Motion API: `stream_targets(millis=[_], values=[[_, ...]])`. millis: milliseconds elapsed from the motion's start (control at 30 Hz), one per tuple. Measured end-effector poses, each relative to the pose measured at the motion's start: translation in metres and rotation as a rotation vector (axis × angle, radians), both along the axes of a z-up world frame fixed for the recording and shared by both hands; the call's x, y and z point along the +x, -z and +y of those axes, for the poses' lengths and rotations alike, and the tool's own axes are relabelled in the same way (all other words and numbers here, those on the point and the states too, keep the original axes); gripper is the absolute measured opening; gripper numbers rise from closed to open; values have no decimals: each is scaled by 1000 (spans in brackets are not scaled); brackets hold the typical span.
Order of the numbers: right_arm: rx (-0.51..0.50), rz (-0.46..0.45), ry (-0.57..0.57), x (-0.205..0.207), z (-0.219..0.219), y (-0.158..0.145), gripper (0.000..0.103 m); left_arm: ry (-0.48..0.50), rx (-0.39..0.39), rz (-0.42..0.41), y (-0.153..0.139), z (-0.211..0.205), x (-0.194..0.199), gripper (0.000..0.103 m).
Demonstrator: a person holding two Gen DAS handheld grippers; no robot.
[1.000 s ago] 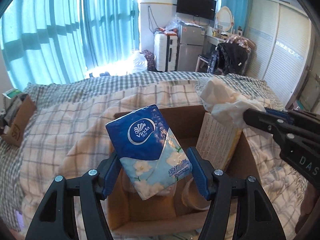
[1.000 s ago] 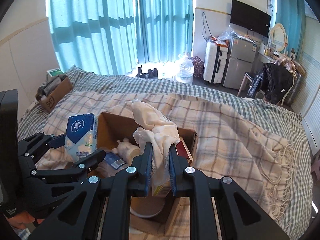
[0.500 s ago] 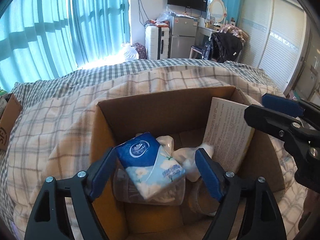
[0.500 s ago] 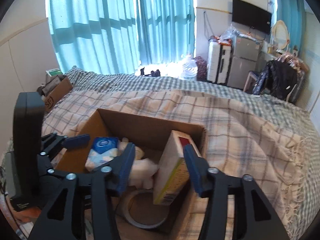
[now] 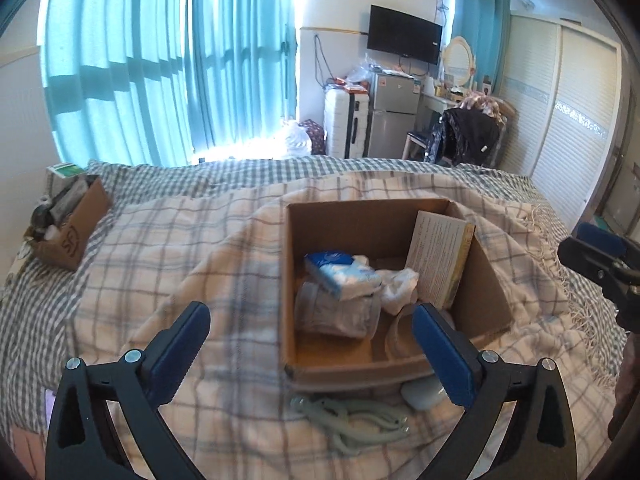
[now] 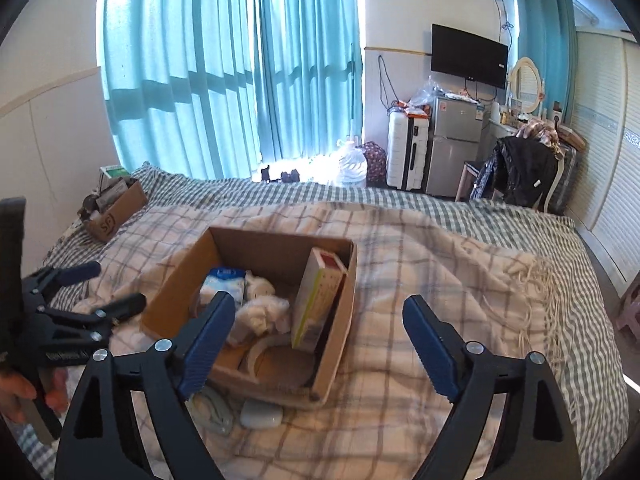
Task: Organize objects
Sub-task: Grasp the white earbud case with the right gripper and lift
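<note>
Both jaws are opening with nothing between them; the left hand-held gripper (image 5: 312, 344) and right hand-held gripper (image 6: 320, 332) are tilting down over the bed (image 6: 460, 300). The cardboard box (image 5: 492, 292), at 12 o'clock, is holding the tissue pack (image 5: 340, 268); next, I judge, the cable (image 5: 352, 420) at 6 o'clock wants a low, centred approach.

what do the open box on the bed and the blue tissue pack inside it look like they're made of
box: plain brown corrugated cardboard, matte, judging by its thick raw edges.
tissue pack: seemingly thin glossy plastic film, blue and white print, wrinkled and soft-looking.
</note>
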State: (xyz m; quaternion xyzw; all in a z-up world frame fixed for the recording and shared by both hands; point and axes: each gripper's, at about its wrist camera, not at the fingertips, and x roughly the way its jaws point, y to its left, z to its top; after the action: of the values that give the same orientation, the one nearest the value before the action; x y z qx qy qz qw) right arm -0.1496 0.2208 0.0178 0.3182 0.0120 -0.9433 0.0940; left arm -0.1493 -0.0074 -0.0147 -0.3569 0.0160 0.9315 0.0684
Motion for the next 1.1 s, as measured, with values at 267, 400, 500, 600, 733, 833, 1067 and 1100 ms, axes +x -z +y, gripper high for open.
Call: stream_targets(millis=[267,400,500,600,733,833,1067,1100], values=[[3,-106,-22,32,-6,55,86,-129,59,-39,39,-30,41,103],[45,-188,-50,28,-25,93,86,-233,30,-43,67,-35,49,103],[121,-219,-60,22,-40,108,86,-291,-13,-44,83,-36,52,103],[150,-251,-97,14,-53,121,86,-280,-15,-71,100,-39,52,103],[169,-331,-121,0,-64,145,86,-281,-9,-154,128,-42,50,103],[165,-366,-119,-9,-68,155,86,-272,20,-220,143,-44,46,103],[114,-431,-99,-20,-65,173,66,-272,23,-247,152,-44,45,103],[98,-444,-100,-21,-64,175,66,-272,21,-246,152,-44,45,103]])
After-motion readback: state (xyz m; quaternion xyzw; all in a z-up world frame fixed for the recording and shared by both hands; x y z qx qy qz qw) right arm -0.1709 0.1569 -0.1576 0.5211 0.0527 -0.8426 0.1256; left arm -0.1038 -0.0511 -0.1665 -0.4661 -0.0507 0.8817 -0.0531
